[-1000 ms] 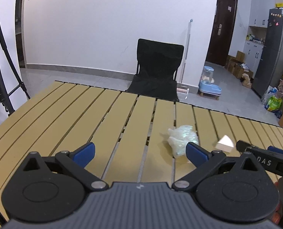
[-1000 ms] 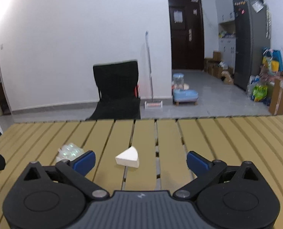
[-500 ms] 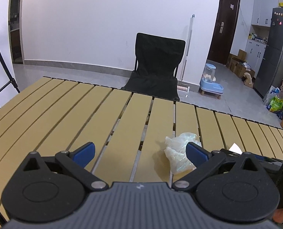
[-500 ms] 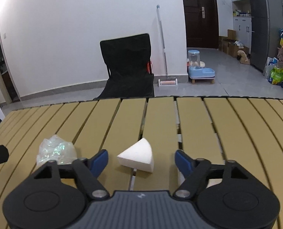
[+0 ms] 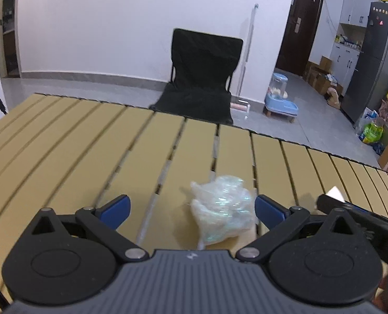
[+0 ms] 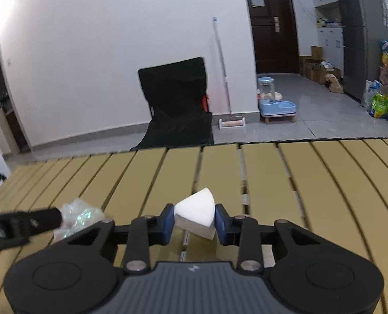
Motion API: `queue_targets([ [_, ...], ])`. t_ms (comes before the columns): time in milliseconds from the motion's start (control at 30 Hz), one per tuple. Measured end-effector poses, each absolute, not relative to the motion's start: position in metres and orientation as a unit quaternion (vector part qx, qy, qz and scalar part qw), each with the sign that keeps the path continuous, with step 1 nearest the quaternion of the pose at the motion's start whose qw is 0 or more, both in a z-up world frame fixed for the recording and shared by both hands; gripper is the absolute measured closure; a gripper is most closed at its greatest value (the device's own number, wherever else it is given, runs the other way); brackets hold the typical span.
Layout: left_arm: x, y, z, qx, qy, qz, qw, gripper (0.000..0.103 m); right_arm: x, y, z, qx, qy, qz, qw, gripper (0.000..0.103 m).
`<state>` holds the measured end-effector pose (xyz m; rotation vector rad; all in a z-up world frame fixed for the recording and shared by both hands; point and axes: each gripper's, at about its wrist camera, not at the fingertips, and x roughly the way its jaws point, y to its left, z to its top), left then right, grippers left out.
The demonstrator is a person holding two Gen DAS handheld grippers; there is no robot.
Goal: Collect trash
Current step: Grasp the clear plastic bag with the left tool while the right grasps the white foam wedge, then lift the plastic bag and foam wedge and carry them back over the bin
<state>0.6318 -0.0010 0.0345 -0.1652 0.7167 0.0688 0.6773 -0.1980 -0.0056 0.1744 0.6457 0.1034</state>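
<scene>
Since a second ago, right gripper (image 6: 193,221) has closed in: pads now clamp the white foam wedge (image 6: 196,216), just above the slatted table (image 6: 324,183). Left gripper (image 5: 191,210), jaws wide apart, now frames the crumpled plastic wrap (image 5: 221,209), ungrasped. One piece secured, one left; no bin visible.

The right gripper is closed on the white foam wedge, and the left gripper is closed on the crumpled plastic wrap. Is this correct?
Not fully. In the left wrist view, the left gripper is open around the crumpled plastic wrap. The right gripper is indeed closed on the white foam wedge.
</scene>
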Motion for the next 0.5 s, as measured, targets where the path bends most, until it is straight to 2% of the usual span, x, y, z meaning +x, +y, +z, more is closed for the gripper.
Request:
queue_targets([
  [200,0.649,-0.02,0.021,-0.081,0.367,0.032,0.926,0.0,0.655,-0.232,0.012,0.096,0.296,0.042,0.949,0.072],
  [233,0.651,-0.022,0.019,-0.081,0.37,0.032,0.925,0.004,0.652,-0.236,0.015,0.094,0.292,0.039,0.951,0.072],
  [300,0.651,-0.026,0.016,-0.079,0.371,0.035,0.925,0.025,0.645,-0.246,0.019,0.091,0.286,0.037,0.953,0.072],
  [333,0.652,-0.028,0.014,-0.077,0.376,0.032,0.923,0.049,0.642,-0.25,0.02,0.09,0.284,0.038,0.954,0.072],
  [367,0.654,-0.029,0.013,-0.075,0.382,0.029,0.921,0.059,0.64,-0.255,0.02,0.09,0.283,0.039,0.954,0.072],
  [500,0.643,-0.032,0.017,-0.057,0.369,0.041,0.927,0.065,0.631,-0.267,0.02,0.093,0.282,0.044,0.954,0.072],
])
